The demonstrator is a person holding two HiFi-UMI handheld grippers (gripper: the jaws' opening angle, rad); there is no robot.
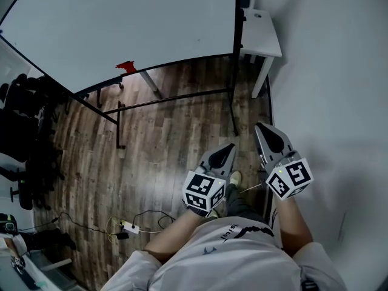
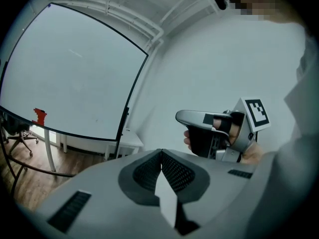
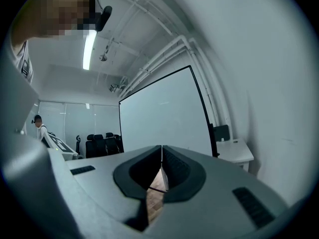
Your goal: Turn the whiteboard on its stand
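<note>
Beside whiteboard (image 1: pixel 121 29), white table (image 1: pixel 262 32) at wall; black chairs (image 1: pixel 21 126) left, floor cables (image 1: pixel 130 226).

Large white rectangular whiteboard (image 1: pixel 121 29) on its black metal stand (image 1: pixel 234 71), at the far side of the wood-plank floor (image 1: pixel 170 150). A small red object (image 1: pixel 126 66) sits at the board's lower edge. A small white table (image 1: pixel 262 35) stands right of the board, against the wall (image 1: pixel 327 71). Black office chairs (image 1: pixel 24 120) cluster at left. A white power strip (image 1: pixel 130 228) lies on the floor (cables beside it). Left gripper (image 1: pixel 229 150) and right gripper (image 1: pixel 264 132) are side by side, well short of the stand.
</note>
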